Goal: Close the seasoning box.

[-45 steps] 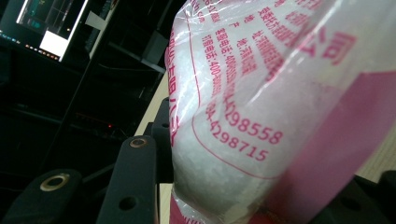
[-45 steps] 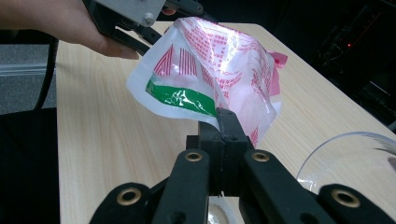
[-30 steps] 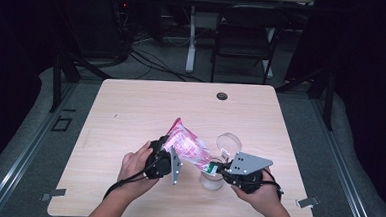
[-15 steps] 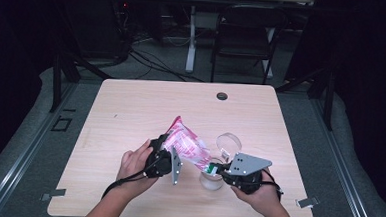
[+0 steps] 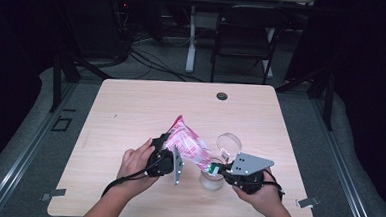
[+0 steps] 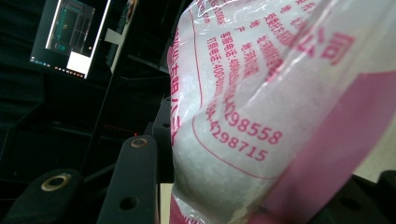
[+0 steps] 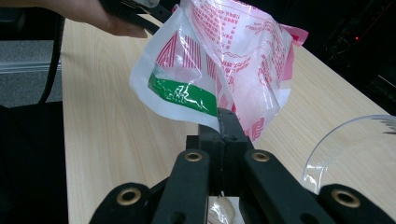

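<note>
1. High view: the pink and white bag (image 5: 186,144) is held up over the near part of the wooden table (image 5: 131,110), tilted, with its upper end to the far left and its lower end pointing down to the right.
2. High view: the left gripper (image 5: 164,157) is at the left side of the bag, and the person's left hand (image 5: 137,166) holds it from behind. The right gripper (image 5: 227,171) is at the lower corner of the bag, where a small green patch shows. Under this corner stands a clear cup (image 5: 211,178), and a clear round lid (image 5: 229,142) lies just beyond it. A small dark round cap (image 5: 222,96) sits in the far part of the table.
3. Left gripper view: the bag (image 6: 261,107) is very close to the camera, with white grains inside and pink printed numbers. One black jaw presses on its left side and the other jaw is at the lower right, so the jaws hold the bag between them.
4. Right gripper view: the two jaws of the right gripper (image 7: 224,126) are closed together on the bottom edge of the bag (image 7: 224,56), near its green band. The clear lid (image 7: 355,154) is at the right, and the left hand (image 7: 88,14) is at the top.
</note>
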